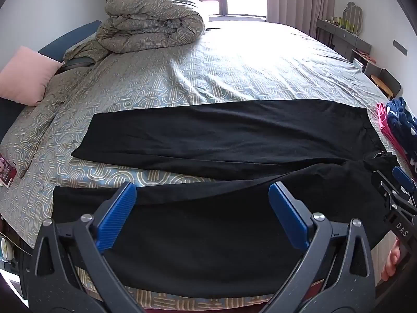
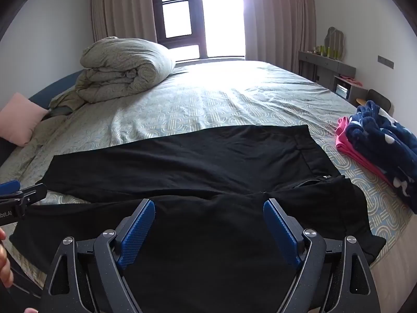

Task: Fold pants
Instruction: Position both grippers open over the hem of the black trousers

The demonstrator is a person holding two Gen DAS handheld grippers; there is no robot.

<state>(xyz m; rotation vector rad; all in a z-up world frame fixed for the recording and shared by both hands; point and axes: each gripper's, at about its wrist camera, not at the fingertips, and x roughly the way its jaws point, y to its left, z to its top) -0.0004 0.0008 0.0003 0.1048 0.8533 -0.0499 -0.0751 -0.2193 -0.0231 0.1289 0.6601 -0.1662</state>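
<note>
Black pants (image 1: 221,135) lie flat across the near part of the bed, legs spread apart toward the left and waistband at the right (image 2: 305,151). My left gripper (image 1: 202,190) hovers open over the near leg, with nothing between its blue pads. My right gripper (image 2: 208,204) hovers open above the near leg close to the crotch, holding nothing. One blue pad (image 1: 402,178) of the right gripper shows at the right edge of the left wrist view. A pad (image 2: 9,185) of the left gripper shows at the left edge of the right wrist view.
The bed (image 1: 234,73) has a patterned grey-green cover. A rolled duvet (image 1: 151,18) and a pink pillow (image 1: 26,75) sit at the far left. Folded navy and pink clothes (image 2: 385,140) lie right of the waistband. A grey dresser (image 2: 325,65) stands by the right wall.
</note>
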